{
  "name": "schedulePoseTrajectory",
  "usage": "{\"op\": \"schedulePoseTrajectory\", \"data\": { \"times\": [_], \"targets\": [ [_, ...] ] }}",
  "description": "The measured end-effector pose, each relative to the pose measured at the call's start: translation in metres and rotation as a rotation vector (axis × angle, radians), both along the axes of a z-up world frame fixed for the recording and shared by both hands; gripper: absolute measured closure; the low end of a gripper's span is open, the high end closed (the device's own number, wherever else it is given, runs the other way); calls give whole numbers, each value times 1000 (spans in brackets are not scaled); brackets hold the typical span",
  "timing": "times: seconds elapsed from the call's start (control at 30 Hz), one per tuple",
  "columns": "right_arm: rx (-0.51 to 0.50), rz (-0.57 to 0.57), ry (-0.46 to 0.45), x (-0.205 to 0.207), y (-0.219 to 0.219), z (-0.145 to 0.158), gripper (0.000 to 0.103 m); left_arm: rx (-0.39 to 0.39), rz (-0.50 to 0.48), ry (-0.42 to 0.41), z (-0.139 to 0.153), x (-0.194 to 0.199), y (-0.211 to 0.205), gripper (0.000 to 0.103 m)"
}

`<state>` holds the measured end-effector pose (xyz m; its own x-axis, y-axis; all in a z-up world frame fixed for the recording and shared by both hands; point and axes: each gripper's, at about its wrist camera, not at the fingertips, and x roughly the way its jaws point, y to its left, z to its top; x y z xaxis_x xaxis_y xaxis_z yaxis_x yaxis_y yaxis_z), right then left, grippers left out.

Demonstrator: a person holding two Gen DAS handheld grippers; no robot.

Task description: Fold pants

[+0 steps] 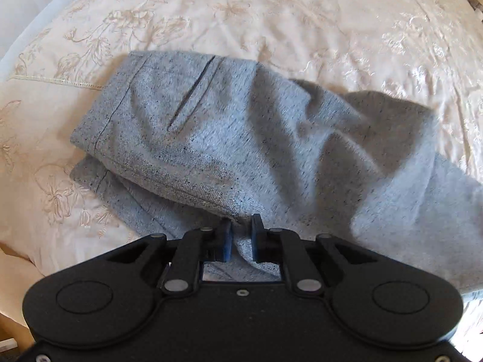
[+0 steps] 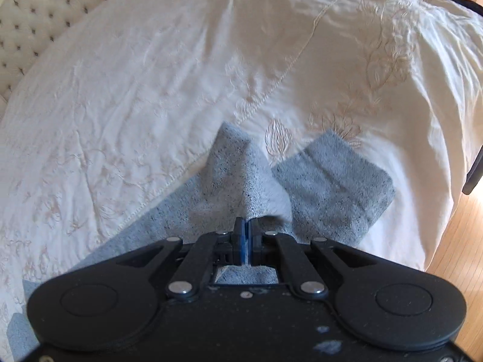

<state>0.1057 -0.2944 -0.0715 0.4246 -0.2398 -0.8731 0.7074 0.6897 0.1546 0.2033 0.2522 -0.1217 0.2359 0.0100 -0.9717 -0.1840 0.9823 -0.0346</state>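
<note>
Your right gripper (image 2: 245,235) is clamped on a raised fold near the cuffs. Your left gripper (image 1: 241,235) pinches loosely near the waistband. The grey pants (image 1: 229,138) stretch across the bedspread (image 1: 271,15), waistband at ten o'clock.
</note>
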Motion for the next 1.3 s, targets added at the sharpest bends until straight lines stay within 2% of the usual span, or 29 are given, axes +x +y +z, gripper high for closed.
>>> {"op": "schedulePoseTrajectory", "data": {
  "times": [0.07,0.13,0.2,0.3,0.43,0.5,0.63,0.67,0.73,0.8,0.87,0.9,0.93,1.0,1.07,1.13,1.2,1.27,1.3],
  "targets": [
    [-9,-32,-5,-13,5,5,101,17,7,49,-22,-14,-3,86],
    [8,-79,48,-26,4,-10,101,27,-3,54,-33,-18,-3,86],
    [47,-128,115,-38,1,-37,101,38,-25,55,-34,-13,-4,86],
    [45,-126,154,-44,2,-55,101,3,16,55,-27,-8,3,86],
    [45,-147,100,-51,-2,-41,101,-9,62,76,-30,-9,10,80],
    [21,-135,80,-54,0,-30,101,16,62,84,-31,-10,4,79],
    [15,-128,59,-48,0,-27,101,96,25,74,-31,-10,-17,79],
    [-17,-98,46,-43,4,-22,101,116,21,75,-32,-10,-21,79],
    [-147,66,27,-24,28,-5,101,153,19,79,-35,-9,-29,79],
    [-293,345,-31,-3,69,15,101,187,21,84,-38,-7,-38,79],
    [-344,550,-85,5,97,23,101,212,30,87,-37,-6,-43,79],
    [-341,602,-70,9,105,21,101,225,33,89,-35,-6,-48,78],
    [-314,590,-50,11,102,14,101,237,38,91,-35,-6,-52,76],
    [-181,486,25,9,78,-9,101,251,51,97,-33,-7,-55,73],
    [-104,356,116,-1,47,-34,100,251,73,93,-25,-10,-52,71],
    [-12,305,189,-11,21,-52,97,240,105,82,-16,-16,-49,70],
    [63,271,172,-25,-2,-55,91,232,156,56,-2,-25,-46,71],
    [68,276,138,-36,-17,-44,81,240,205,23,12,-35,-47,71],
    [60,279,106,-44,-22,-37,80,244,223,3,20,-40,-49,72]
  ]
}}
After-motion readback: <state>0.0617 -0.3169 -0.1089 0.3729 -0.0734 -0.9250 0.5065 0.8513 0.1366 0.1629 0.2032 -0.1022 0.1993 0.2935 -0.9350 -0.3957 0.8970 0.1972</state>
